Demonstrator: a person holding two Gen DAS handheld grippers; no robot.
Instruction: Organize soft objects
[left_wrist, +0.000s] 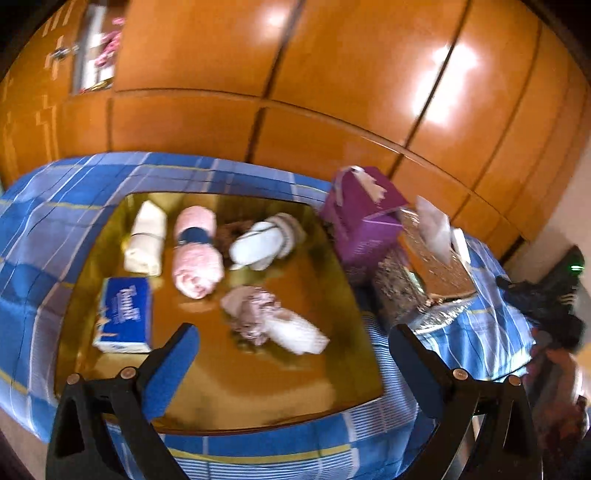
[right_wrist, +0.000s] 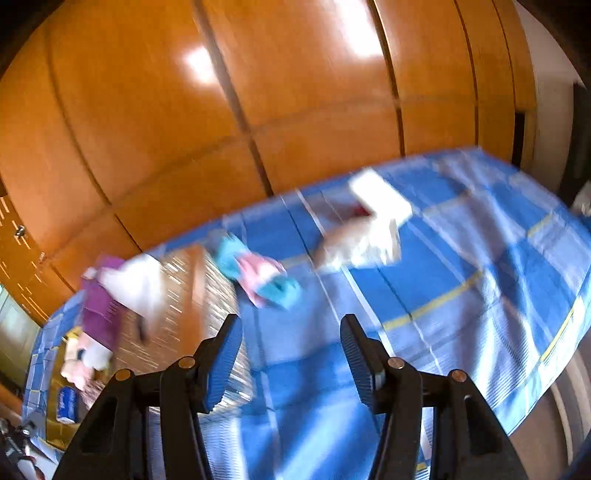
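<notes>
In the left wrist view a gold tray (left_wrist: 332, 384) lies on the blue checked cloth (left_wrist: 48, 206). On it are a cream rolled towel (left_wrist: 146, 238), a pink rolled towel (left_wrist: 195, 251), white slippers (left_wrist: 264, 240), a crumpled pink-and-white cloth (left_wrist: 273, 321) and a blue tissue pack (left_wrist: 123, 315). My left gripper (left_wrist: 295, 350) is open and empty above the tray's near edge. In the blurred right wrist view my right gripper (right_wrist: 291, 350) is open and empty above the cloth, with a teal-and-pink cloth (right_wrist: 258, 275) and a white-and-tan bundle (right_wrist: 369, 236) beyond it.
A purple box (left_wrist: 364, 218) and a glittery tissue box (left_wrist: 424, 273) stand right of the tray; both show in the right wrist view, the purple box (right_wrist: 99, 306) beside the tissue box (right_wrist: 192, 295). Orange wooden wardrobe doors (left_wrist: 295, 92) rise behind the cloth-covered surface.
</notes>
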